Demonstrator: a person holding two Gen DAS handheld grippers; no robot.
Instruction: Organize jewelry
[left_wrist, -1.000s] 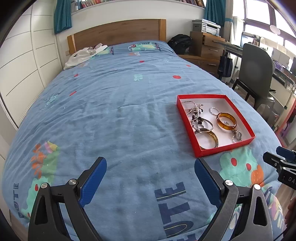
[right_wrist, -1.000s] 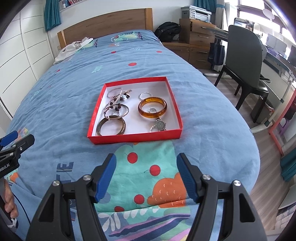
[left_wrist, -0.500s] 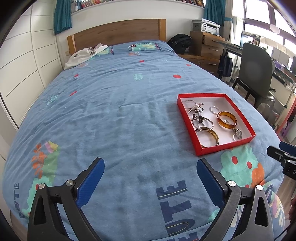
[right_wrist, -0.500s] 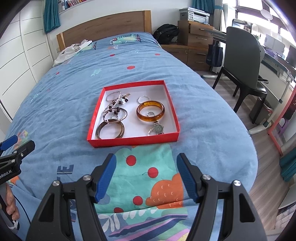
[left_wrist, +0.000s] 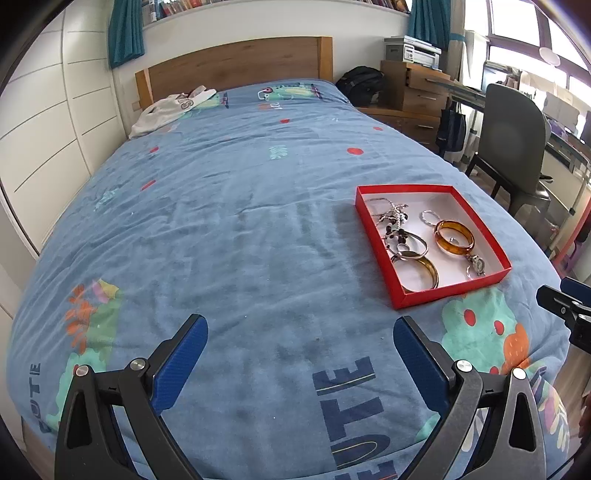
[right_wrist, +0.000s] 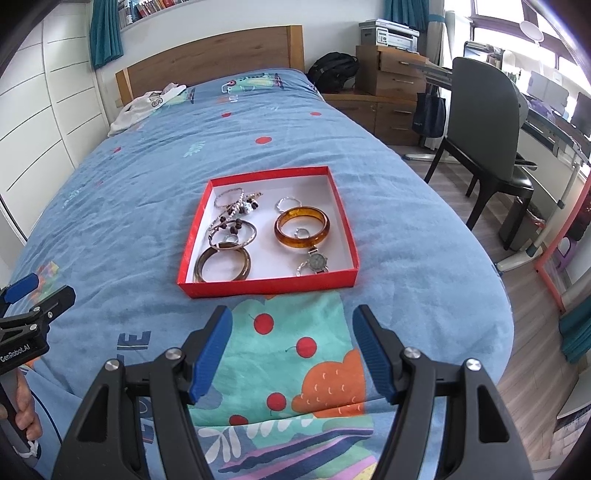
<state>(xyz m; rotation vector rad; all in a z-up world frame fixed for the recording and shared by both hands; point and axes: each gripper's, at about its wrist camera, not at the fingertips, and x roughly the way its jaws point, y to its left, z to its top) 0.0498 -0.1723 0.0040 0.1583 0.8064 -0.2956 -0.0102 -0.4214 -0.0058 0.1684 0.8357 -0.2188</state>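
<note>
right wrist view: the red tray (right_wrist: 267, 286) sits on the blue bedspread (right_wrist: 129, 206) at 12 o'clock from the right gripper (right_wrist: 291, 347), whose jaws stand wide apart with nothing between them. inside the tray, an amber bangle (right_wrist: 301, 227) lies toward 1 o'clock, a brown bangle (right_wrist: 222, 264) toward 11 o'clock, a watch (right_wrist: 317, 262) at the near wall, and a beaded tangle (right_wrist: 236, 210) at the far left. all jewelry lies gathered in the tray, which fits a sorted end or a jumble awaiting sorting. the left gripper (left_wrist: 299, 343), also spread and empty, hangs over bare bedding, tray at its 2 o'clock.
</note>
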